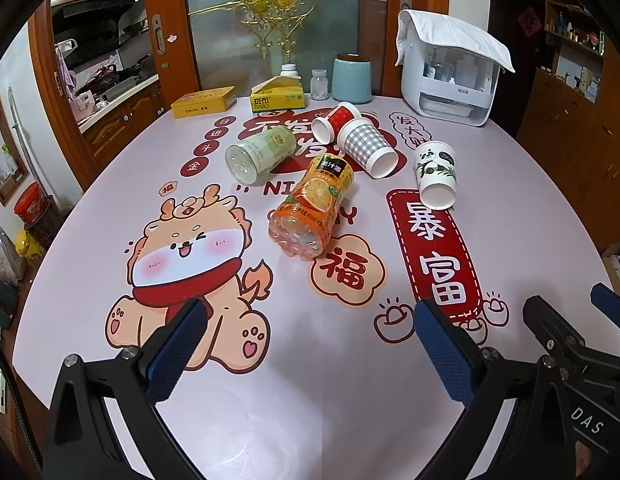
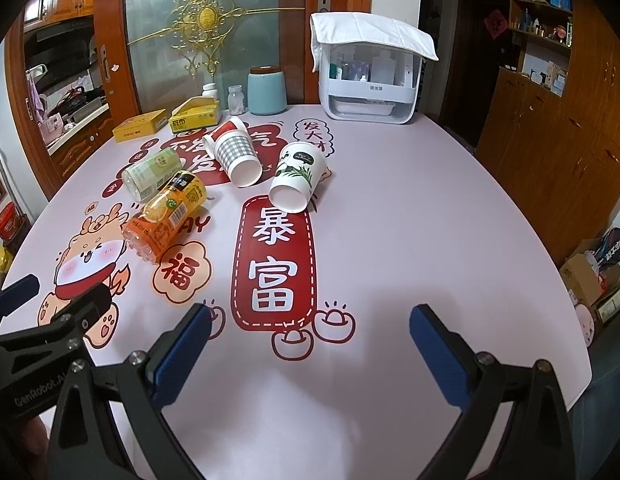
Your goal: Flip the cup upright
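Note:
Three paper cups lie on their sides on the printed tablecloth: a panda cup with its mouth toward me, a grey checked cup, and a red cup behind it. My left gripper is open and empty near the table's front edge. My right gripper is open and empty too, well short of the panda cup. Each gripper shows at the edge of the other's view.
An orange juice bottle and a pale green bottle lie on their sides left of the cups. At the back stand a white storage box, a blue canister, a tissue box and a yellow tin.

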Demonstrator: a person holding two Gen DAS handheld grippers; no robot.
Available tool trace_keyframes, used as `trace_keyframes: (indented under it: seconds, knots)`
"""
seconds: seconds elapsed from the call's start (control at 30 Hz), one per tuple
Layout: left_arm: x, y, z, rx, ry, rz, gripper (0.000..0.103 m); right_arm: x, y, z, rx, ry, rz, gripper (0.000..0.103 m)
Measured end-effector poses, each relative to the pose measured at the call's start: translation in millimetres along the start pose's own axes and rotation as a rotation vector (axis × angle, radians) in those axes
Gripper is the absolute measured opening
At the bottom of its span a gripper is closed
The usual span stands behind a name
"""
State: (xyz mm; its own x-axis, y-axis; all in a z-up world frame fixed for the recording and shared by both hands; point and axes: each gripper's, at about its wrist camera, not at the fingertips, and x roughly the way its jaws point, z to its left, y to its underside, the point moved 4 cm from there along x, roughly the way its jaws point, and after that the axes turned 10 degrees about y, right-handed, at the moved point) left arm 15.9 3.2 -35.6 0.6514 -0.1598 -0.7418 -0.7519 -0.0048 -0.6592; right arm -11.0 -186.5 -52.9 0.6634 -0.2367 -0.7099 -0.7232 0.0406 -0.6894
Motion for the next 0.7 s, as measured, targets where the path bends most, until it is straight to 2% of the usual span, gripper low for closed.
trace_keyframes:
  seconds: [0.7]
  knots:
    - [4.0,2.7,-2.7,-0.002,0.032,0.014,0.102,2.3,-0.7,-5.7,0.012,0.002,0.012,0.100]
